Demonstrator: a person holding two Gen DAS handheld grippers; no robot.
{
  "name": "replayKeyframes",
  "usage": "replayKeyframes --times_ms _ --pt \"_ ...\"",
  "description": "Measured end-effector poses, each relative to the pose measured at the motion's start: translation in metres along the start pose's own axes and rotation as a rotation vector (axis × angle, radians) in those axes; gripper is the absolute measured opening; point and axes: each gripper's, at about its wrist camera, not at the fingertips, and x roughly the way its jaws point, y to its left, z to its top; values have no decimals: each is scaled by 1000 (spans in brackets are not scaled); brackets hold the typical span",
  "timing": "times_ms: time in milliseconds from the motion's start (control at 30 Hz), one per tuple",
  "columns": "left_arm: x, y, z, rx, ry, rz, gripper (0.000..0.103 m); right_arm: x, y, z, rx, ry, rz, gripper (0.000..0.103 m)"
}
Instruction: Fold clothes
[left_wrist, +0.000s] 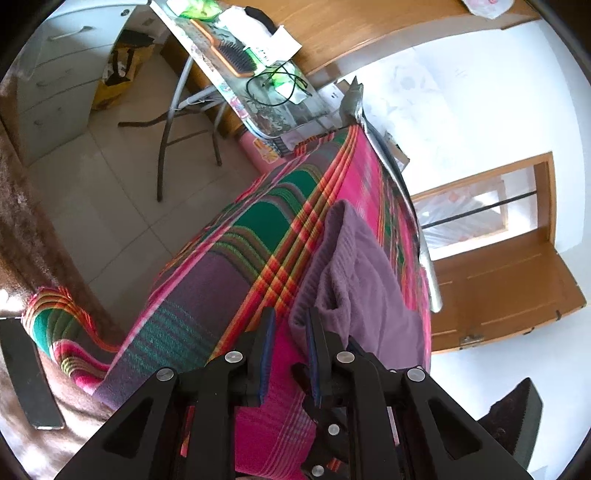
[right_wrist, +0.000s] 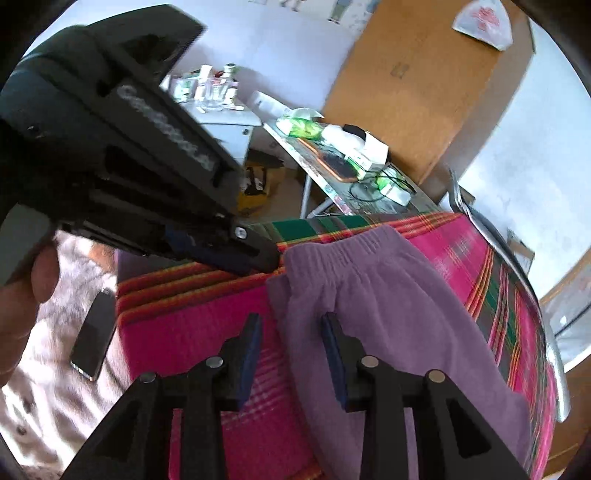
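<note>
Lying on striped blanket (right_wrist: 207, 325): purple garment (right_wrist: 388, 295).

Left gripper (left_wrist: 290, 325): matte black moulded frame with triangular cut-outs, round silver screw heads, blue pads lining the fingers (left_wrist: 266, 339); pale blurred lettering along its side. Right gripper (right_wrist: 291, 332): same black build, silver screws, blue-padded fingers (right_wrist: 252, 339). Bare skin, person's hand (right_wrist: 22, 295).

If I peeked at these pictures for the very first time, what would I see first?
First, the bright pink, green and orange striped blanket covering the bed. On it lies a soft purple garment, with the open right gripper at its near edge and the left gripper at its corner. A hairbrush sits on the table behind.
</note>
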Motion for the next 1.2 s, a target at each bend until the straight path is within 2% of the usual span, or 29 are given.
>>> replayKeyframes --times_ms 67,100,133,200,233,367,500,567,600,767,933,1200 --pt "-1 -3 4 7 -15 0 27 -1 -6 -1 32 -13 17 34" --pt "-1 -4 6 4 -16 -1 27 -2 -9 -1 48 -19 26 32" --pt "1 -5 9 -7 -6 -12 27 -2 -12 -2 64 -25 35 24" --pt "6 -4 13 -34 29 -45 30 -3 -18 -3 96 -38 52 20" --pt "8 -4 15 -40 40 -52 30 -4 -21 -3 112 -44 61 15" --pt "14 -11 21 -21 58 -42 31 -6 -33 -5 175 -69 95 11" --pt "21 -10 27 -59 107 -94 32 -10 -42 -8 217 -103 117 9" --pt "24 -7 29 -87 123 -98 53 -13 -45 -9 232 -122 124 8" --pt "25 -6 29 -101 127 -108 55 -14 -46 -10 240 -132 128 8" --pt "34 -6 34 -159 158 -177 57 -17 -47 -12 251 -145 141 8" --pt "44 -16 36 -133 194 -159 57 -21 -53 -15 269 -171 161 8" --pt "75 -35 49 -79 296 -153 55 -26 -58 -20 286 -195 184 7"
